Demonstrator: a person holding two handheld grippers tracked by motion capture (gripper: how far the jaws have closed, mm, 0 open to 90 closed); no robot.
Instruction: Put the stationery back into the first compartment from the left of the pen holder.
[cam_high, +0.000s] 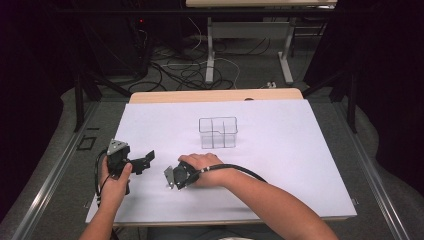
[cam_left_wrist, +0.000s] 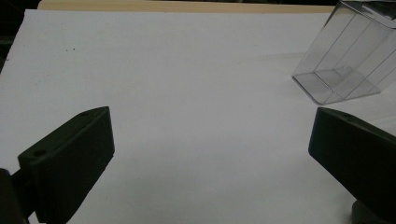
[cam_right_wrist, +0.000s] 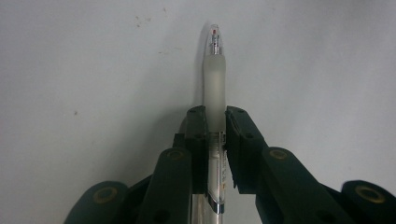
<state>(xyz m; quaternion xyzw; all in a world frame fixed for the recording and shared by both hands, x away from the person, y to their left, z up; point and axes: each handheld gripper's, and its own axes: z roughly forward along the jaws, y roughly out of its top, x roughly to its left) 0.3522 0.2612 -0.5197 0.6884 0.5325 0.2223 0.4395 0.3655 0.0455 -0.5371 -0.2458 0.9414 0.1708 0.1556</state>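
A clear pen (cam_right_wrist: 214, 79) with a frosted grip lies against the white sheet (cam_right_wrist: 93, 70), its tip pointing away from me. My right gripper (cam_right_wrist: 215, 126) is shut on its barrel just behind the grip. From above, the right gripper (cam_high: 170, 179) sits near the table's front, angled down and left under the hand. Just to its left, my left gripper (cam_high: 143, 162) is held above the sheet; its jaws stand wide open around nothing (cam_left_wrist: 210, 140). A clear divided plastic box (cam_high: 217, 132) stands upright mid-table, beyond both grippers, and appears tilted at the upper right of the left gripper view (cam_left_wrist: 343, 60).
The white sheet (cam_high: 280, 150) covers most of the wooden table (cam_high: 215, 95). Metal rails run along both sides. Cables and the legs of another table (cam_high: 210, 55) lie on the floor beyond the far edge.
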